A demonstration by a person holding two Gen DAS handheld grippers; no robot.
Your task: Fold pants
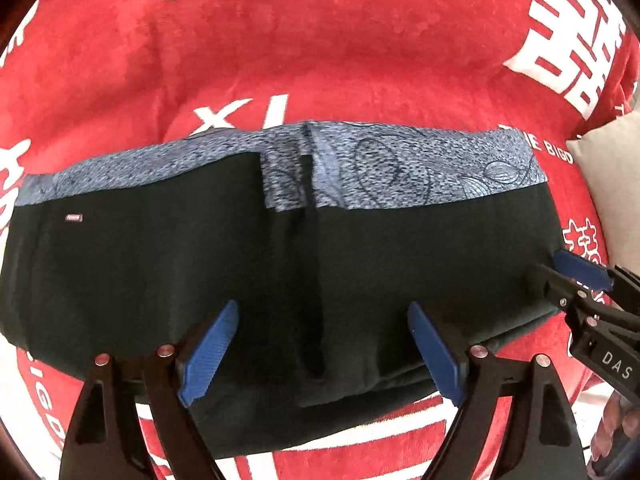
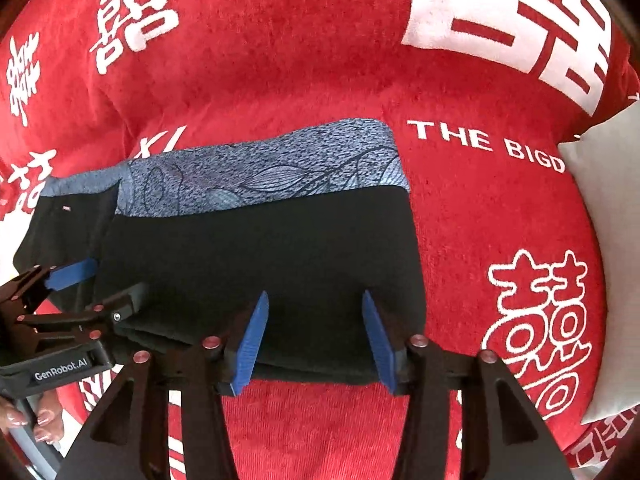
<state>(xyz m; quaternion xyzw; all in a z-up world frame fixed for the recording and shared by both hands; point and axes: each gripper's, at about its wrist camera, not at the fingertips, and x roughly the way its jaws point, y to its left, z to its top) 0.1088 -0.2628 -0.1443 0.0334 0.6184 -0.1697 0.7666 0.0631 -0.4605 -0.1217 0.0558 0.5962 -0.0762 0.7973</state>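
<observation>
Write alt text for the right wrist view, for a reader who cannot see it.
Folded black pants with a blue patterned waistband lie on a red blanket printed with white characters. The right gripper hovers open over their near edge, the left gripper at their left end. A white pillow sits at right.

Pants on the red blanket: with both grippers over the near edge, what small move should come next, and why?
Probably lower both and pinch the near edge. The pants lie flat on the red blanket, already folded into a band. The left gripper and right gripper stand open astride that edge, their pads not pressing the cloth, so nothing is held yet for another fold.
</observation>
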